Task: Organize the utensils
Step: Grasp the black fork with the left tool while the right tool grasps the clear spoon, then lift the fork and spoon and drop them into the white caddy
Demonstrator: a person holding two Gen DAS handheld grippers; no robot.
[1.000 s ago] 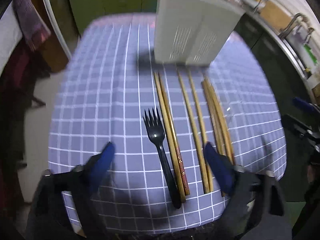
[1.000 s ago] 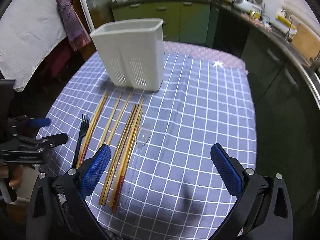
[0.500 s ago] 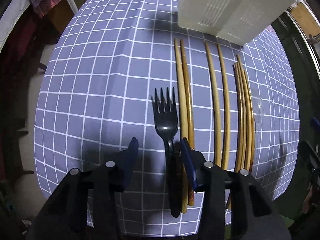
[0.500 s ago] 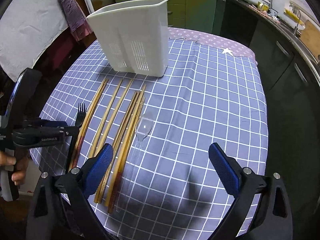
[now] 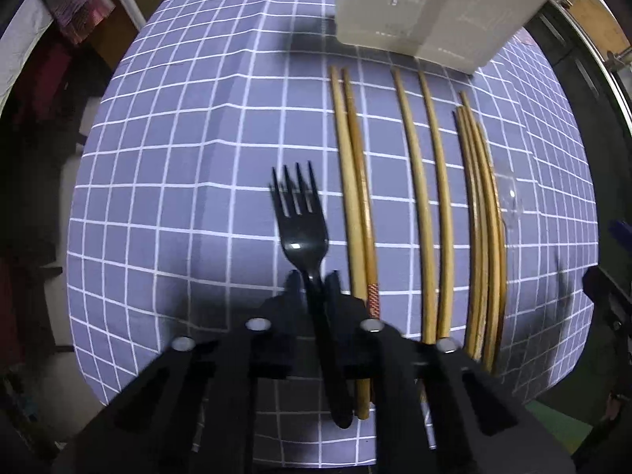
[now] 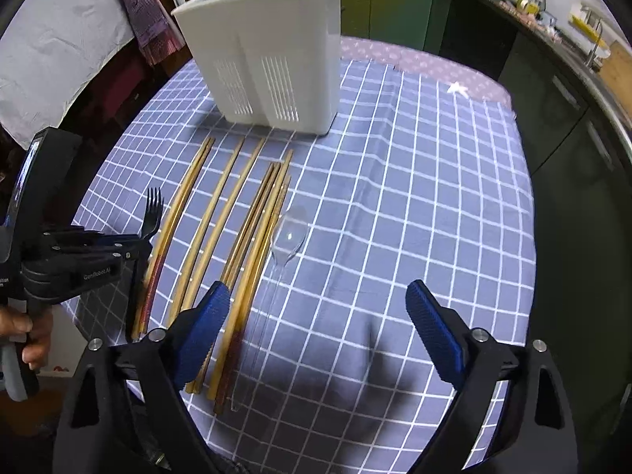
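- Left gripper (image 5: 312, 276) is clamped on the black fork (image 5: 301, 229), pinching the neck just below the tines, with the fork still down at the cloth (image 5: 177, 197).
- The fork is at the left end of the row, just beside the first pair of chopsticks (image 5: 357, 197). Its long axis runs parallel to them, tines aimed at the white caddy (image 6: 272, 55), handle back toward the table edge.
- It looks like thin plastic, so I'd guess light and a bit flexy. Held that far forward the long handle may swing or twist, and a slick narrow neck could slip.
- Right gripper (image 6: 320, 331) is closing slowly, jaws wide with nothing pinched. It hangs over the clear spoon (image 6: 290, 237) and the nearest chopsticks.
- That spoon also points bowl-first at the caddy. It's see-through and hard to spot, probably light and brittle. I'd grab mid-handle.
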